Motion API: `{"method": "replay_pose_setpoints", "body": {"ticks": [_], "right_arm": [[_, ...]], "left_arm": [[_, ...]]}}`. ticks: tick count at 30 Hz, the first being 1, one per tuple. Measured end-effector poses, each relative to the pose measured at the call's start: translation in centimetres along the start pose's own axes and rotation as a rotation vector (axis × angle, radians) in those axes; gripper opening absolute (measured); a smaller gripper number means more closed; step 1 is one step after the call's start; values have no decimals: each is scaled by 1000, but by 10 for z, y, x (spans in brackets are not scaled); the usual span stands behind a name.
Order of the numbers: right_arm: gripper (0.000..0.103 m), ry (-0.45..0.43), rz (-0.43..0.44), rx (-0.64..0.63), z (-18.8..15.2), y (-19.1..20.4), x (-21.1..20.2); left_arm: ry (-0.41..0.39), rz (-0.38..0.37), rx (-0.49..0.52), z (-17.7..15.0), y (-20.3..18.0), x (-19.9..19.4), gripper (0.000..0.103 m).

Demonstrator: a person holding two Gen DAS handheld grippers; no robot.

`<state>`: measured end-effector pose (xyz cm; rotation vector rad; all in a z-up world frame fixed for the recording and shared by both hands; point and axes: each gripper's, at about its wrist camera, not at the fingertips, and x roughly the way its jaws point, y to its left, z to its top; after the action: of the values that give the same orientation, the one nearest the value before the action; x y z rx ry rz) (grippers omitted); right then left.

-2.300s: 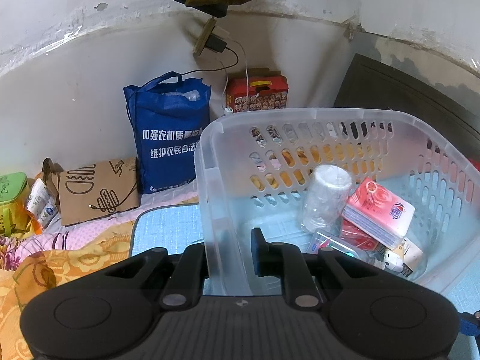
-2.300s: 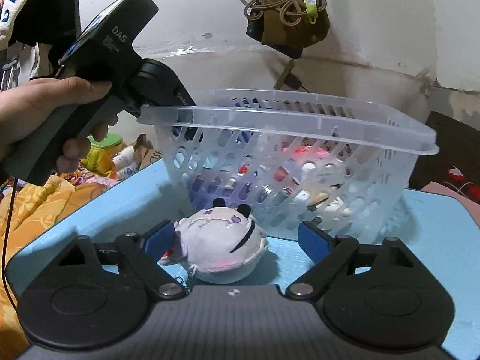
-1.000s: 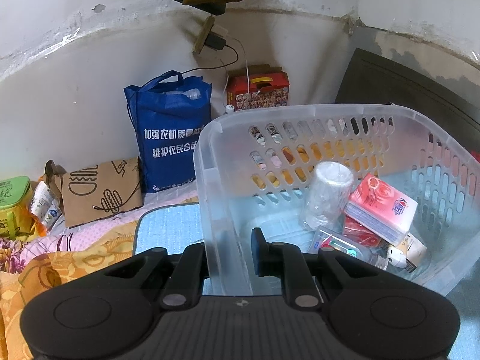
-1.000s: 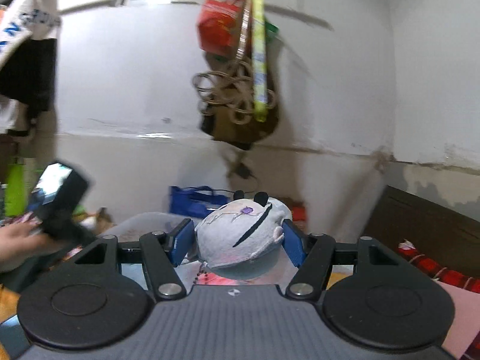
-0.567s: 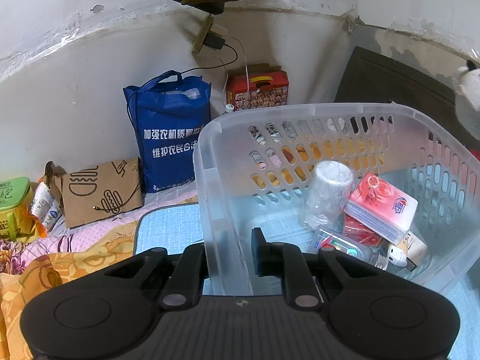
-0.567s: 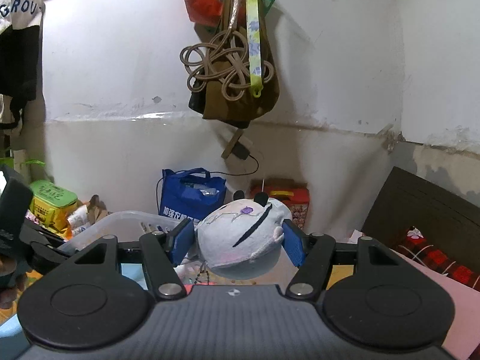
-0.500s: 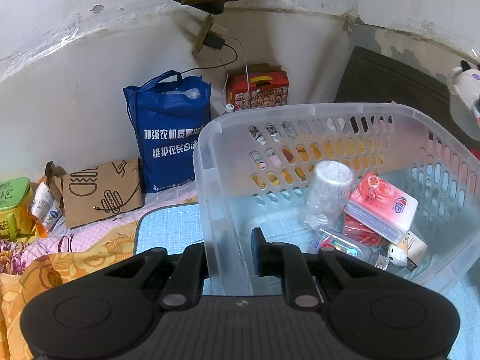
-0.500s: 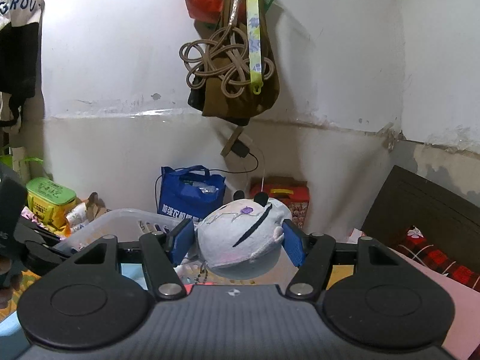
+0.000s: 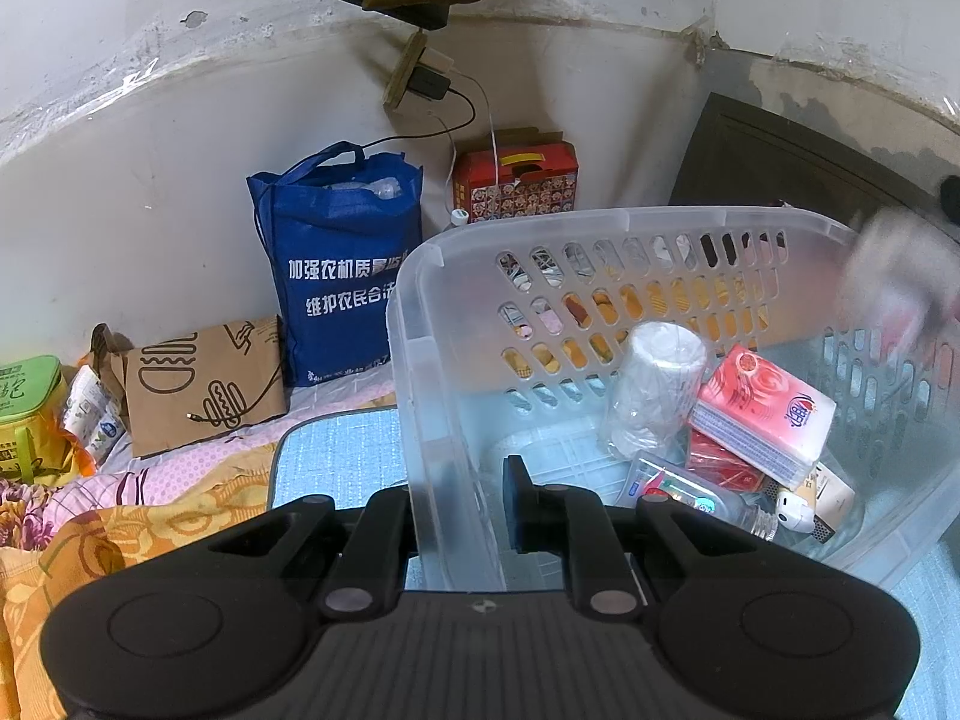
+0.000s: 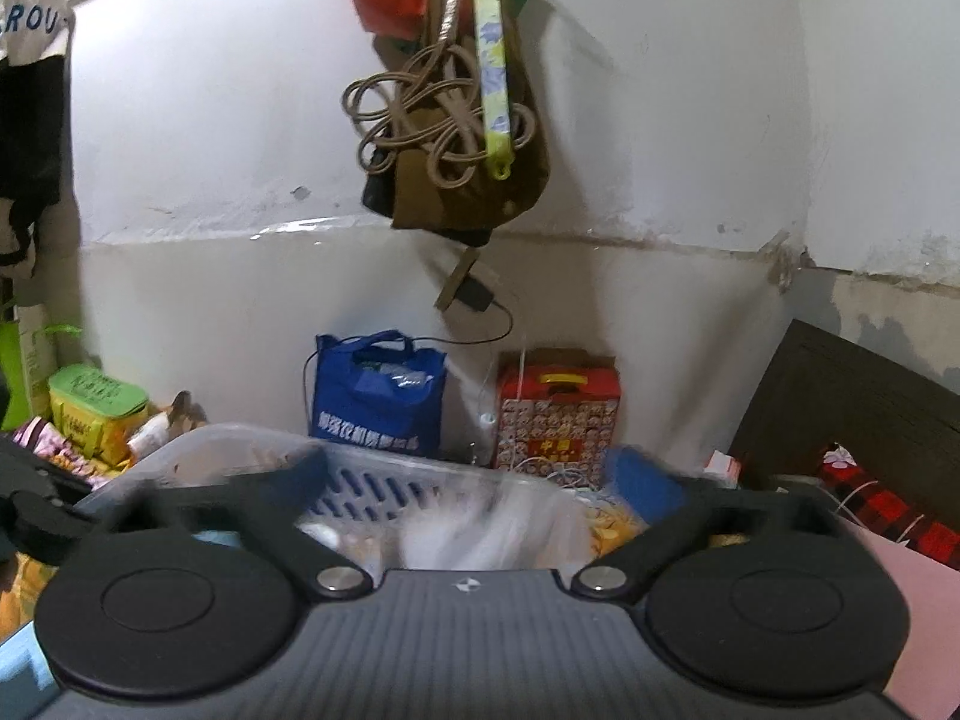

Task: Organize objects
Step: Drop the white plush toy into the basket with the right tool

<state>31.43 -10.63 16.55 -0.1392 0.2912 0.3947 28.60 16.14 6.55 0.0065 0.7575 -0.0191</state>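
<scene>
My left gripper [image 9: 462, 498] is shut on the near wall of the clear plastic basket [image 9: 420, 312], one finger outside and one inside. The basket holds a clear cup [image 9: 654, 396], a red tissue pack [image 9: 762, 414] and several small items. My right gripper [image 10: 474, 480] is open above the basket [image 10: 240, 438]. The grey-white plush toy [image 10: 474, 531] is a blur just below its fingers, falling toward the basket. It also shows in the left wrist view [image 9: 900, 282] as a blur over the basket's right rim.
A blue tote bag [image 9: 342, 276], a red carton [image 9: 516, 180] and a brown paper bag [image 9: 198, 384] stand against the wall. A green tin [image 9: 27, 402] sits at far left. A blue mat [image 9: 342, 456] lies under the basket. A dark headboard [image 10: 852, 402] is at right.
My right gripper has opened and let go of the plush toy, which now drops toward the basket. My left gripper still grips the basket wall and has not moved.
</scene>
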Motion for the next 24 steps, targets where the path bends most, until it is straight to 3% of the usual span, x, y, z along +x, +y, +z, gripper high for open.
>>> {"method": "replay_pose_setpoints", "body": {"ticks": [6,10,24], "right_arm": [[103,27,-3,48,4,-19,-8],[103,67,-19,1,1,-19,-11],[103,155,19,66,-12,-24,-11]], "left_arm": [[-1,-1,-1,1,0,-1,19],[-2,0,-3,2,0,-1,19],[-5,-4,-5,2,4,0,20]]}}
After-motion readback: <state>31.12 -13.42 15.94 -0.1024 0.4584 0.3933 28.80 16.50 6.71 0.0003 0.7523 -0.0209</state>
